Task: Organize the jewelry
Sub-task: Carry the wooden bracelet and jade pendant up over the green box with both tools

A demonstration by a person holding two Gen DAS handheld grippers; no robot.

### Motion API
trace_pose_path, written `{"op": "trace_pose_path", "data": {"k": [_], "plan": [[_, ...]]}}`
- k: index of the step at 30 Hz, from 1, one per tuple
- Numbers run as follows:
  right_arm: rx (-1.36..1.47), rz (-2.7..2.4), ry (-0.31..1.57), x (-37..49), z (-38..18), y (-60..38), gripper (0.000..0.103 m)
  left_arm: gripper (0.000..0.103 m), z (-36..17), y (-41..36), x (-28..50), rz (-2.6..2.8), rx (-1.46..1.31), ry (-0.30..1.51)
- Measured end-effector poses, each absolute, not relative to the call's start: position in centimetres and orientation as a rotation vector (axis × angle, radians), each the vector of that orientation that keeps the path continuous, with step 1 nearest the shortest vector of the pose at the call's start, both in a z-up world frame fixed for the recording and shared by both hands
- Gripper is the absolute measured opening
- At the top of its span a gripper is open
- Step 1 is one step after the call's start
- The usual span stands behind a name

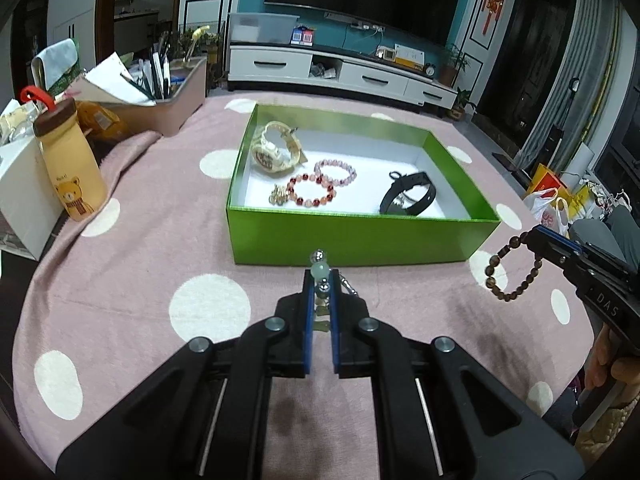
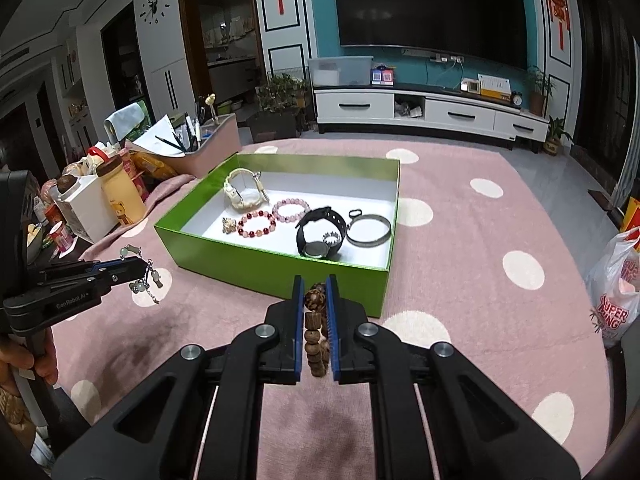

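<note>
In the lower middle of the left wrist view, the left gripper (image 1: 320, 280) is seen pinching a charm bracelet (image 1: 320, 270) of pale green and silver round beads with a thin metal chain. In the lower middle of the right wrist view, the right gripper (image 2: 314, 292) is pressed on a wooden bead bracelet (image 2: 314, 330) of brown, grained beads. Both are held above the fuzzy pink cloth (image 1: 132, 248) with white dots, before the glossy green box (image 1: 352, 236) at the centre. Inside, on its white floor, a cream watch (image 1: 276, 148), two glassy bead bracelets (image 1: 320, 184), a black watch (image 2: 320, 232) and a metal bangle (image 2: 368, 230) are laid. "GenRobot AI" is printed on the left gripper, "SUPER KING" on a plastic bag (image 2: 614, 300) at the right edge.
</note>
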State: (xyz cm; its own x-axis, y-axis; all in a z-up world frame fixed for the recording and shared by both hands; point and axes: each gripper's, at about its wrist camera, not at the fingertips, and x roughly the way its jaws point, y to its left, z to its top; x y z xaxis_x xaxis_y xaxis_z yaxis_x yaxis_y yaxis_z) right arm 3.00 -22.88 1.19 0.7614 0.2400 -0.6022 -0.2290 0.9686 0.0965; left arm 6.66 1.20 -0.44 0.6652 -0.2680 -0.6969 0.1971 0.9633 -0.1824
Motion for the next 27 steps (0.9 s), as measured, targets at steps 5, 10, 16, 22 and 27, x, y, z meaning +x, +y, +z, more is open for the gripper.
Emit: {"op": "trace_pose_path", "data": {"k": [5,10,16,22,27], "plan": [[0.007,0.256,0.633,2.9,2.2,-22.7,0.01,0.006,0.7,1.1,6.6,-0.267,-0.092,0.778],[-0.003,0.258,0.613,3.1,3.1,-22.5,0.01,0.006,1.9,0.7,6.9,-0.279,-0.084,0.758],[-0.012,0.261,0.591,3.3,4.0,-22.4,0.01,0.006,3.2,0.2,7.3,-0.29,-0.072,0.733],[-0.021,0.26,0.576,3.8,4.6,-22.3,0.01,0.006,4.0,-0.2,7.9,-0.299,-0.063,0.718],[-0.019,0.258,0.562,4.3,5.2,-22.4,0.01,0.006,4.6,-0.6,8.6,-0.303,-0.055,0.706]]}}
